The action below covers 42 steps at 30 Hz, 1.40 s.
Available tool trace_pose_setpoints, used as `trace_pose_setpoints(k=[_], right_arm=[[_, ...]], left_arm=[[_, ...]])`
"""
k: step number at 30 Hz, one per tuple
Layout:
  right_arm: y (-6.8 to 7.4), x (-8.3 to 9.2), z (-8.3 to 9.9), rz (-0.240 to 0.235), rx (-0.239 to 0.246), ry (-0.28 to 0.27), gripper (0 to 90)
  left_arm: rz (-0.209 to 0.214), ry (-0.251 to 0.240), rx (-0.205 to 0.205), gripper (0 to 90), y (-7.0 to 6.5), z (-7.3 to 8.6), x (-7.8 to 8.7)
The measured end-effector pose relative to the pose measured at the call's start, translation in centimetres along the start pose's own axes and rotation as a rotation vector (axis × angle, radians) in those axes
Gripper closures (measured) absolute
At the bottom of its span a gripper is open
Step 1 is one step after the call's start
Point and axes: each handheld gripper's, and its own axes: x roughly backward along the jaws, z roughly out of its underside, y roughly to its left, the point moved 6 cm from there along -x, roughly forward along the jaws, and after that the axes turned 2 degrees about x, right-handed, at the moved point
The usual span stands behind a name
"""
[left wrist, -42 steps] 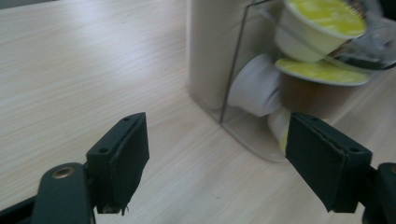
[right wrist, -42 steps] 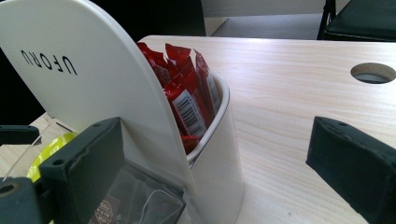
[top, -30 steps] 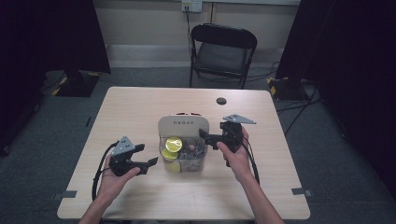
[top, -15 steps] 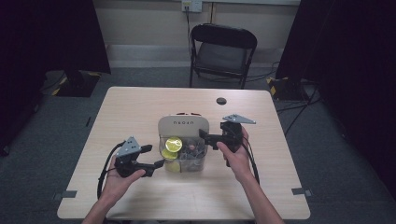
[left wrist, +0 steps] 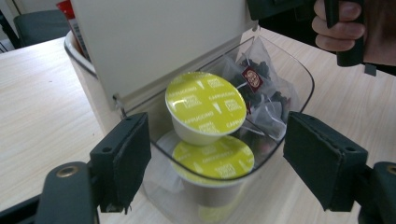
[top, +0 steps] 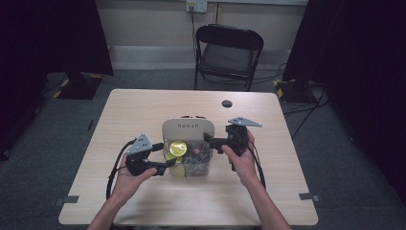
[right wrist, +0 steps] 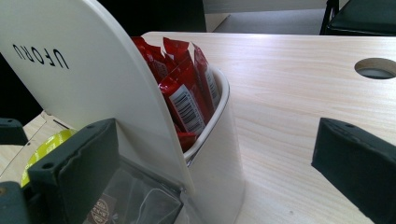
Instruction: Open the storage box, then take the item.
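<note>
A white organiser (top: pixel 187 129) with an upright lid marked UFORU stands mid-table. Its clear front tub (left wrist: pixel 299 79) holds two yellow-topped capsules (left wrist: pixel 205 105) and dark tea bags (left wrist: pixel 261 88); red sachets (right wrist: pixel 187 93) fill the white back part. My left gripper (top: pixel 162 156) is at the tub's left front. Its jaws (left wrist: pixel 224 158) are open, with the tub's front end between them. My right gripper (top: pixel 210 142) is at the lid's right edge. Its jaws (right wrist: pixel 215 177) have just been opening and stand wide either side of the lid and white wall, not pressing.
The light wooden table (top: pixel 143 110) has a round cable hole (top: pixel 227 103) behind the organiser. A black folding chair (top: pixel 227 52) stands beyond the far edge. The person's right hand (left wrist: pixel 338 23) on the other gripper is just past the tub.
My left gripper has moved right and slightly up, from beside the organiser to its front left corner. The right gripper has stayed at the lid.
</note>
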Motion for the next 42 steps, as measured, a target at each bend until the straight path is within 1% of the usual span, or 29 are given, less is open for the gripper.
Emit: trace_pose_setpoints(k=[1, 3, 7, 8, 10, 14, 16, 20, 21, 23, 26, 27, 29, 30, 35, 36, 37, 40, 41, 42], right_arm=[[0.0, 0.0, 0.0, 0.0, 0.001, 0.0, 0.1], [0.0, 0.0, 0.0, 0.001, -0.001, 0.0, 0.1], [0.1, 0.0, 0.1, 0.005, 0.0, -0.001, 1.0], [0.1, 0.0, 0.1, 0.003, 0.003, -0.001, 1.0], [0.1, -0.1, 0.0, -0.001, 0.002, -0.001, 1.0], [0.2, -0.2, 0.1, -0.005, 0.006, 0.003, 0.7], [0.2, -0.2, 0.1, -0.006, 0.008, 0.005, 0.4], [0.2, -0.2, 0.1, -0.001, 0.006, 0.004, 0.5], [0.2, -0.2, 0.1, 0.0, 0.007, 0.005, 0.8], [0.2, -0.1, 0.0, 0.001, 0.007, 0.003, 0.8], [0.1, -0.1, 0.1, -0.001, 0.008, 0.003, 0.5], [0.1, -0.1, 0.1, -0.001, 0.008, 0.003, 0.5], [0.1, -0.1, 0.0, -0.001, 0.01, 0.002, 0.5], [0.1, -0.1, 0.0, -0.001, 0.01, 0.002, 0.5], [0.1, -0.1, 0.0, 0.001, 0.01, 0.002, 0.6], [0.1, -0.1, 0.0, 0.001, 0.01, 0.002, 0.6], [0.1, 0.0, 0.0, 0.002, 0.01, 0.002, 0.6], [0.1, 0.1, 0.0, 0.004, 0.009, -0.002, 1.3], [0.1, 0.1, 0.0, 0.005, 0.01, -0.003, 1.5], [0.0, 0.2, -0.1, 0.005, 0.008, -0.005, 1.6]], left_arm=[[-0.007, -0.004, 0.004, 22.2, 0.1, -0.1, -0.1], [0.0, -0.006, 0.01, 22.2, 0.1, -0.2, -0.1], [-0.004, -0.006, -0.002, 22.6, -0.1, -0.3, 0.1], [-0.006, 0.0, -0.002, 22.6, -0.2, -0.4, 0.1], [0.001, -0.01, 0.002, 22.5, -0.2, -0.4, -0.2], [0.008, 0.0, -0.013, 22.6, -0.4, -0.4, -0.3], [0.012, 0.016, -0.031, 22.7, -0.5, -0.4, -0.3], [0.021, 0.016, -0.033, 23.1, -0.8, -0.3, -0.6], [0.024, 0.022, -0.033, 23.1, -0.9, -0.3, -0.7], [0.02, 0.025, -0.042, 23.6, -0.8, -0.4, -0.9], [0.021, 0.024, -0.029, 24.9, -0.7, -0.4, -1.3], [0.029, 0.02, -0.026, 25.5, -0.7, -0.4, -1.5], [0.01, 0.024, -0.038, 25.3, -0.6, -0.5, -1.7], [0.01, 0.018, -0.029, 25.3, -0.7, -0.5, -1.9], [-0.002, 0.027, -0.035, 27.1, -0.4, -0.6, -2.2], [0.004, 0.026, -0.035, 27.1, -0.4, -0.6, -2.4], [0.013, 0.036, -0.035, 27.1, -0.6, -0.5, -2.6], [0.008, 0.044, -0.043, 27.4, -0.7, -0.4, -3.0], [0.015, 0.041, -0.033, 27.8, -0.8, -0.4, -3.1], [0.02, 0.035, -0.031, 29.5, -0.8, -0.4, -3.1]])
